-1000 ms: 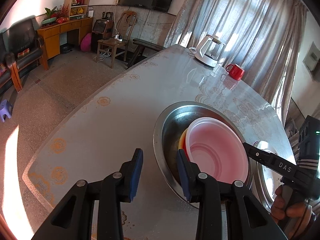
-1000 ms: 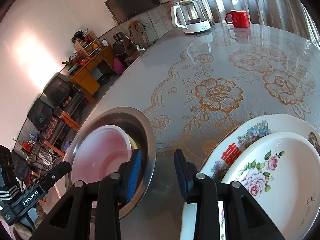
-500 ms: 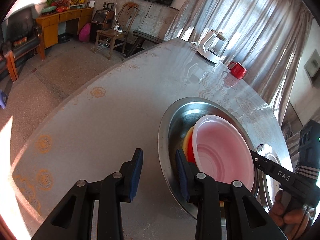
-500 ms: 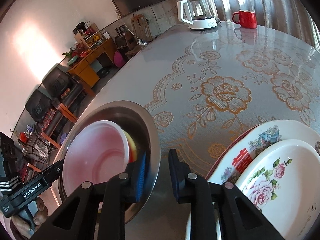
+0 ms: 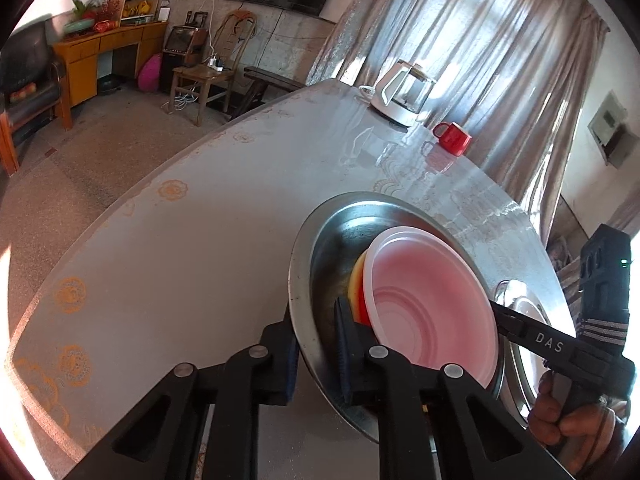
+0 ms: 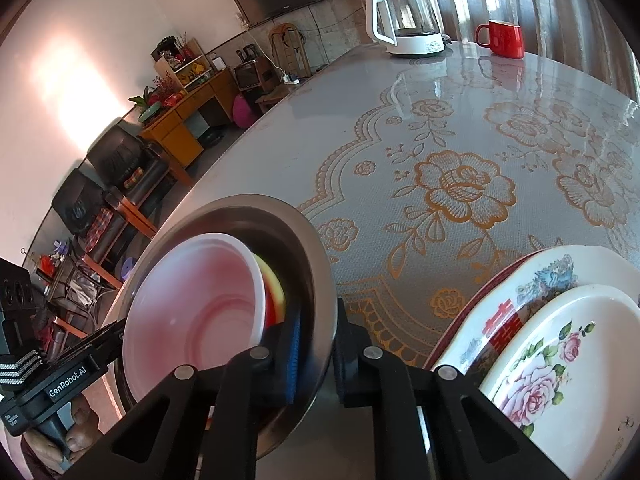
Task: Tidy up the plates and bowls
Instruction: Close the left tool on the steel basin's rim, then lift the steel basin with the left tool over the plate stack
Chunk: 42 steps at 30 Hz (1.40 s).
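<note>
In the left wrist view the left tool [image 5: 316,344] had just closed on the near rim of the steel basin [image 5: 304,264] at lower centre, which held a pink bowl [image 5: 428,308], and the right tool [image 6: 316,344] had likewise clamped the opposite rim, so the next move probably called for a level, two-handed lift off the desk [image 5: 180,248].

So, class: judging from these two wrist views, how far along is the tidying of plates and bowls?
Done: pink bowl nests in the steel basin.
In hand: left gripper and right gripper have just closed on opposite basin rims.
Left: floral plates stay beside it.
</note>
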{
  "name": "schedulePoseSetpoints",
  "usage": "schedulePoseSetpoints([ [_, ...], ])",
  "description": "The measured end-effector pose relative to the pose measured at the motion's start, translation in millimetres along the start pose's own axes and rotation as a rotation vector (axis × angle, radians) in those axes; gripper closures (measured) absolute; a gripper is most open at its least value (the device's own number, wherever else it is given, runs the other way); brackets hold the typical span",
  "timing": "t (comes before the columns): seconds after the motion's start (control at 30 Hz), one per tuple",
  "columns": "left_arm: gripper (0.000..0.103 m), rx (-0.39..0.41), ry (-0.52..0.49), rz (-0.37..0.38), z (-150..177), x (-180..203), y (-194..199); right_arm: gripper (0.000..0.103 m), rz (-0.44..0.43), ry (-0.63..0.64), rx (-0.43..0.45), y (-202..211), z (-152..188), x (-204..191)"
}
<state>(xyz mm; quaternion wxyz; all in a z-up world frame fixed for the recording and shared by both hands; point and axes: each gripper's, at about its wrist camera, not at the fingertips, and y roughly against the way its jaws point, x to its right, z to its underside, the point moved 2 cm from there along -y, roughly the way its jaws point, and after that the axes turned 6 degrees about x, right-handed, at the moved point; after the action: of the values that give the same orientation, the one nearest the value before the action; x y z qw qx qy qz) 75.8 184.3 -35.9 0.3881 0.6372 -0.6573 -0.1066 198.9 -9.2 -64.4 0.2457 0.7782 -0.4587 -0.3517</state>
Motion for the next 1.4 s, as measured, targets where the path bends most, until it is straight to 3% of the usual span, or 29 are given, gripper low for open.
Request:
schedulePoseSetpoints([
  [0.6,0.088,0.08,-0.111,0.039,-11.2,47.7,35.8,0.09,-0.048,-0.065,0.114,58.2,0.3,15.5],
  [1.4,0.088,0.019,-0.306,0.203,5.8,162.4,21.6,0.09,0.082,-0.206,0.239,149.3,30.0,97.5],
])
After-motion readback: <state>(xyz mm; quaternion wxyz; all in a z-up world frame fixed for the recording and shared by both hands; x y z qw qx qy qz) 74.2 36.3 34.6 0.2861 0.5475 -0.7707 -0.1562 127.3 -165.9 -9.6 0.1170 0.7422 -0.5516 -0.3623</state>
